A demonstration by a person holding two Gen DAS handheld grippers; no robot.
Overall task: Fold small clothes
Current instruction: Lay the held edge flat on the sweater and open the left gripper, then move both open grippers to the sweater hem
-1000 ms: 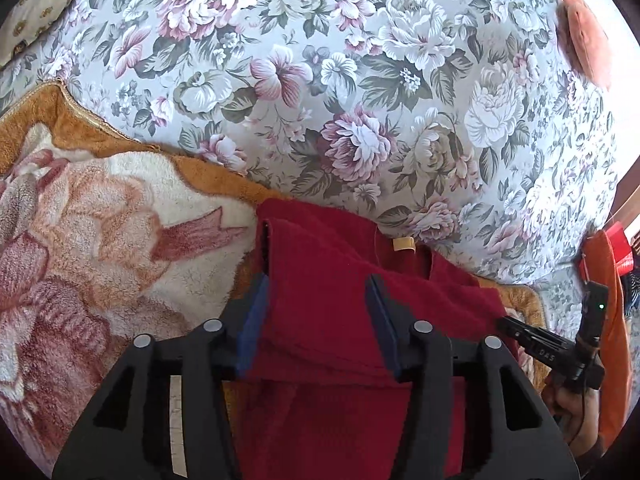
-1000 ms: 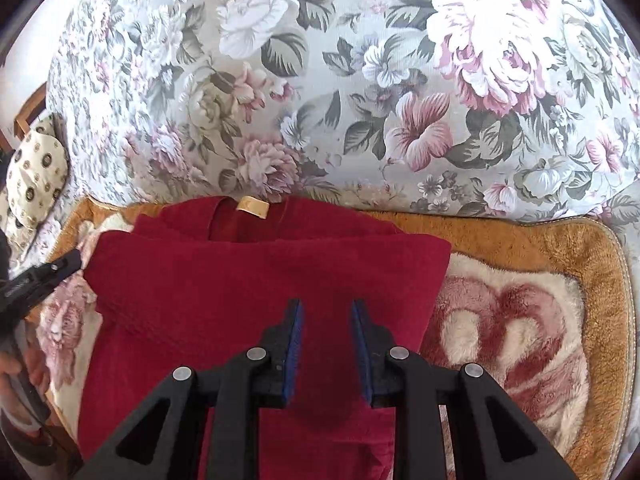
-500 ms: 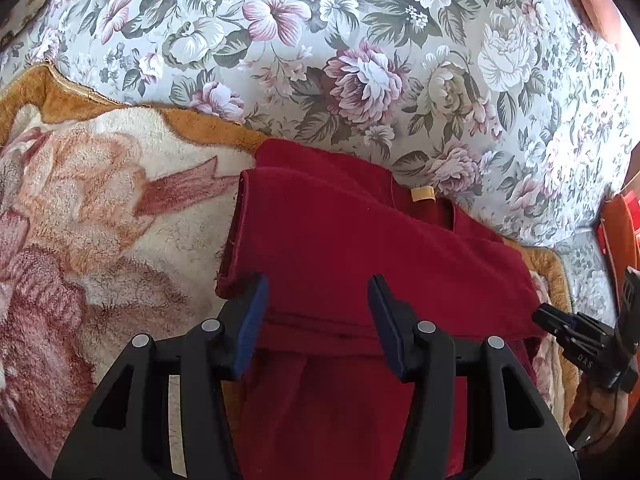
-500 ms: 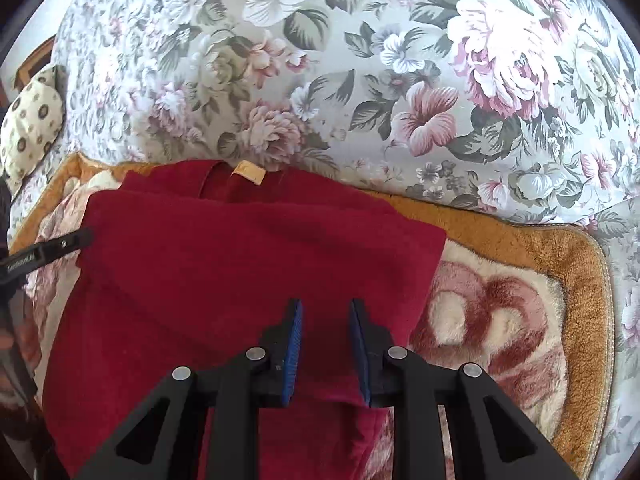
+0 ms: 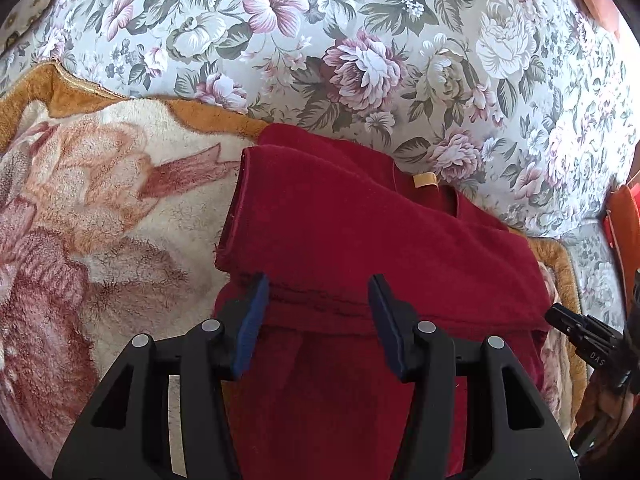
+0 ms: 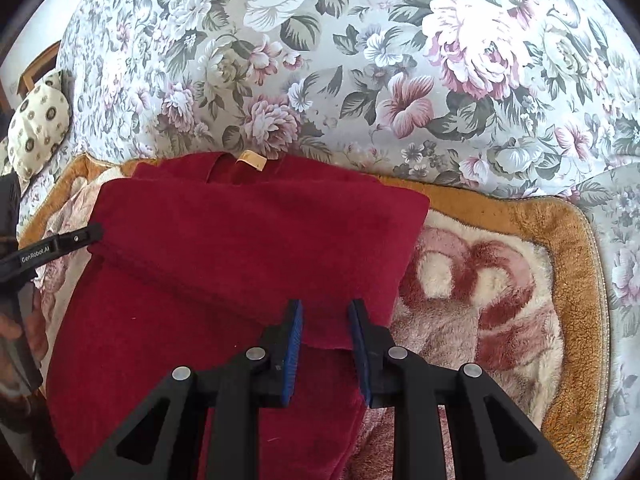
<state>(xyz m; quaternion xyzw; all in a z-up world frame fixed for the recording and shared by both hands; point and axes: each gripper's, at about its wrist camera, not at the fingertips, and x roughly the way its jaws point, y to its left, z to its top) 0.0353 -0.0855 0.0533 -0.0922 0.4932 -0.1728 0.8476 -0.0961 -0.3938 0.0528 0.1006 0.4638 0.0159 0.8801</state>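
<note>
Left tool (image 5: 318, 300): jaws standing half apart, straddling the hem of the folded-over layer of the red garment (image 5: 360, 240), pads not pressing it. Right tool (image 6: 325, 322): jaws sitting narrow around the same layer's hem near its right corner; whether the pads are pinching the cloth I cannot tell. Red garment: lying folded on a plush orange-bordered blanket (image 6: 500, 280), upper layer doubled back toward the collar, tan neck label (image 6: 251, 159) showing at the far edge. Blanket: spreading over a floral bedspread (image 6: 400, 60). Spotted cushion (image 6: 38, 124): resting at the far left. Orange cloth (image 5: 626, 224): lying at the right edge.
</note>
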